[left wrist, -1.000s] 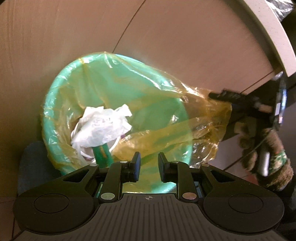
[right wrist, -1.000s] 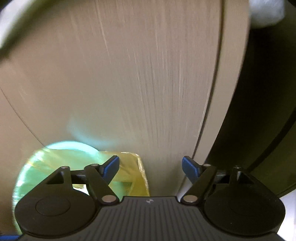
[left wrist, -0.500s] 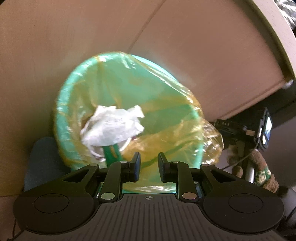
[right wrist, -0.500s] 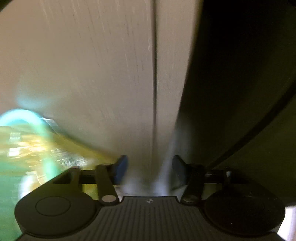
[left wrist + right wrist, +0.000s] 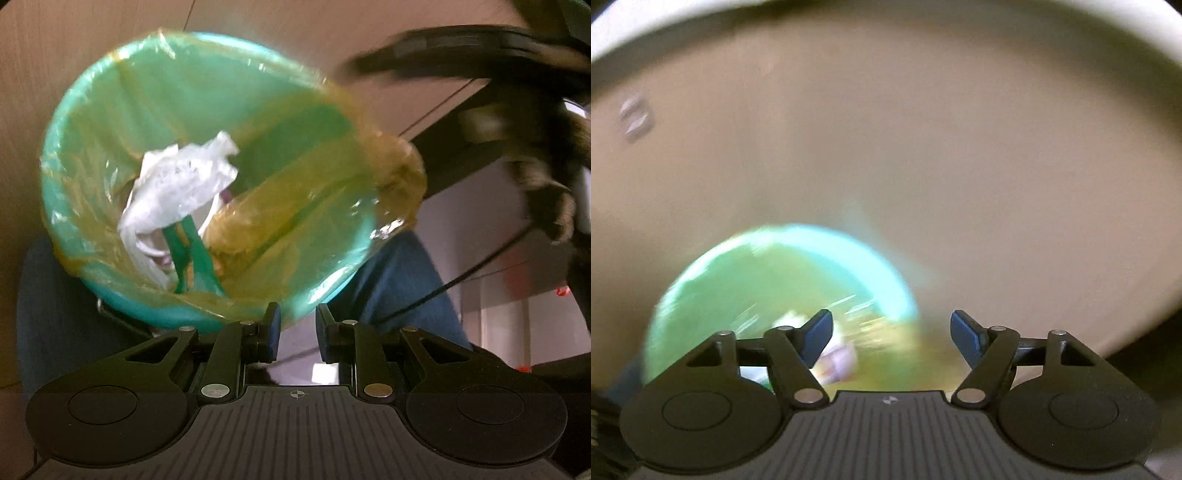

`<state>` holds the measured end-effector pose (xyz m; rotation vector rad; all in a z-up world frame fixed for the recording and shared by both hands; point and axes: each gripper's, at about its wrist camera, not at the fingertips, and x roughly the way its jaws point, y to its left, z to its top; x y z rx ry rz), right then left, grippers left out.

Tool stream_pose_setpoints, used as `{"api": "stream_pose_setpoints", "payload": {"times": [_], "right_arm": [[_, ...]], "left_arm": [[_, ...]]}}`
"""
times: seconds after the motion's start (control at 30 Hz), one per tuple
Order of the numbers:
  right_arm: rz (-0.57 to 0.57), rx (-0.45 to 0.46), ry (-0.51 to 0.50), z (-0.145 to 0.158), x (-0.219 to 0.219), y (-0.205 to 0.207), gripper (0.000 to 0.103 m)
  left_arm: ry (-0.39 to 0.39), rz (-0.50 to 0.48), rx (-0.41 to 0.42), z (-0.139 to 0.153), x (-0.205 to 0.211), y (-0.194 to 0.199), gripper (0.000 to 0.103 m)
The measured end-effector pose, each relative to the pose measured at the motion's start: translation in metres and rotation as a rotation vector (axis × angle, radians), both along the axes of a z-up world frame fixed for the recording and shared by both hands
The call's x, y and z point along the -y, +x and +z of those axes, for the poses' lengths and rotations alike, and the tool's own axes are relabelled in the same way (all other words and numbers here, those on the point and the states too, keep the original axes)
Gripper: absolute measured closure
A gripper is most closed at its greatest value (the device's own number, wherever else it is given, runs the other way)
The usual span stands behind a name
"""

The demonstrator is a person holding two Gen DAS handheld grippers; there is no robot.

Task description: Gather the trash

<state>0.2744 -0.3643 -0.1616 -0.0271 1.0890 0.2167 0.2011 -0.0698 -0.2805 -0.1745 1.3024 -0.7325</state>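
While the left gripper [image 5: 297, 330] hangs just beside the near rim of the bin [image 5: 110, 74], its jaws stand a little apart with nothing between them. The bin is teal and round, lined with a yellowish bag [image 5: 388, 173] whose loose edge spills over the right side of the rim. Inside lie a crumpled white wrapper [image 5: 181, 188] and, under it, a green strip [image 5: 192, 251]. A beige panel [image 5: 74, 29] rises behind the bin. At the upper right of the left view a gloved hand [image 5: 546, 184] holds the blurred right gripper [image 5: 443, 59] above the bin's right side. In the right view that gripper's jaws stand wide apart and empty, and the bin [image 5: 820, 240] shows as a smear below them; something pale, perhaps the wrapper, sits by the left fingertip [image 5: 818, 334].
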Motion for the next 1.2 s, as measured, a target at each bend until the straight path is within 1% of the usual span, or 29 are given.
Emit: {"api": "stream_pose_setpoints", "payload": {"times": [0.03, 0.07, 0.1, 0.13, 0.17, 0.2, 0.23, 0.3, 0.37, 0.47, 0.53, 0.6, 0.67, 0.8, 0.87, 0.9, 0.93, 0.97, 1.0, 1.07, 1.1, 1.17, 1.2], "right_arm": [[0.031, -0.130, 0.054, -0.018, -0.012, 0.017, 0.063], [0.055, -0.249, 0.092, -0.038, -0.023, 0.030, 0.068], [0.071, -0.360, 0.116, -0.073, -0.038, 0.061, 0.072], [0.089, -0.439, 0.116, -0.095, -0.049, 0.062, 0.072], [0.115, -0.505, 0.089, -0.119, -0.063, 0.068, 0.072], [0.137, -0.556, 0.038, -0.128, -0.085, 0.064, 0.072], [0.165, -0.605, 0.004, -0.142, -0.086, 0.066, 0.072], [0.174, -0.716, -0.018, -0.197, -0.115, 0.085, 0.072], [0.194, -0.828, -0.047, -0.235, -0.124, 0.093, 0.072], [0.287, -0.869, -0.137, -0.268, -0.142, 0.094, 0.073], [0.323, -0.896, -0.189, -0.288, -0.149, 0.095, 0.073], [0.331, -0.900, -0.242, -0.306, -0.152, 0.098, 0.073], [0.327, -0.901, -0.250, -0.321, -0.154, 0.099, 0.073], [0.324, -0.889, -0.206, -0.332, -0.164, 0.095, 0.072], [0.332, -0.888, -0.222, -0.341, -0.168, 0.091, 0.072], [0.344, -0.878, -0.266, -0.348, -0.170, 0.087, 0.072], [0.362, -0.855, -0.328, -0.352, -0.171, 0.083, 0.064], [0.398, -0.811, -0.389, -0.356, -0.173, 0.079, 0.061], [0.419, -0.787, -0.425, -0.359, -0.173, 0.076, 0.058], [0.423, -0.758, -0.436, -0.360, -0.173, 0.074, 0.055], [0.418, -0.757, -0.429, -0.358, -0.174, 0.074, 0.055], [0.421, -0.757, -0.427, -0.355, -0.175, 0.072, 0.059], [0.421, -0.754, -0.430, -0.353, -0.175, 0.072, 0.069]], "left_arm": [[-0.020, 0.014, 0.013, 0.005, -0.005, 0.002, 0.080], [-0.034, 0.031, 0.026, 0.007, -0.008, 0.004, 0.080], [-0.043, 0.054, 0.040, 0.009, -0.011, 0.007, 0.080], [-0.046, 0.080, 0.052, 0.008, -0.014, 0.010, 0.080], [-0.033, 0.109, 0.059, 0.005, -0.018, 0.014, 0.080], [-0.015, 0.128, 0.062, 0.001, -0.019, 0.016, 0.080], [0.004, 0.137, 0.059, -0.004, -0.021, 0.018, 0.080], [0.017, 0.136, 0.026, -0.014, -0.024, 0.021, 0.080], [0.004, 0.129, -0.013, -0.023, -0.025, 0.020, 0.080], [-0.016, 0.128, -0.033, -0.030, -0.027, 0.020, 0.081], [-0.025, 0.133, -0.046, -0.034, -0.027, 0.023, 0.081], [-0.030, 0.140, -0.052, -0.036, -0.026, 0.023, 0.081], [-0.037, 0.139, -0.053, -0.035, -0.024, 0.020, 0.081], [-0.052, 0.132, -0.065, -0.041, -0.025, 0.021, 0.081], [-0.064, 0.133, -0.080, -0.042, -0.023, 0.022, 0.081], [-0.071, 0.133, -0.086, -0.043, -0.023, 0.023, 0.081], [-0.073, 0.132, -0.087, -0.043, -0.022, 0.023, 0.081], [-0.073, 0.130, -0.088, -0.042, -0.022, 0.023, 0.081], [-0.075, 0.129, -0.089, -0.041, -0.022, 0.024, 0.081], [-0.077, 0.130, -0.090, -0.041, -0.022, 0.024, 0.081], [-0.076, 0.130, -0.092, -0.041, -0.022, 0.026, 0.081], [-0.086, 0.125, -0.090, -0.037, -0.022, 0.028, 0.081], [-0.100, 0.122, -0.078, -0.033, -0.024, 0.028, 0.081]]}}
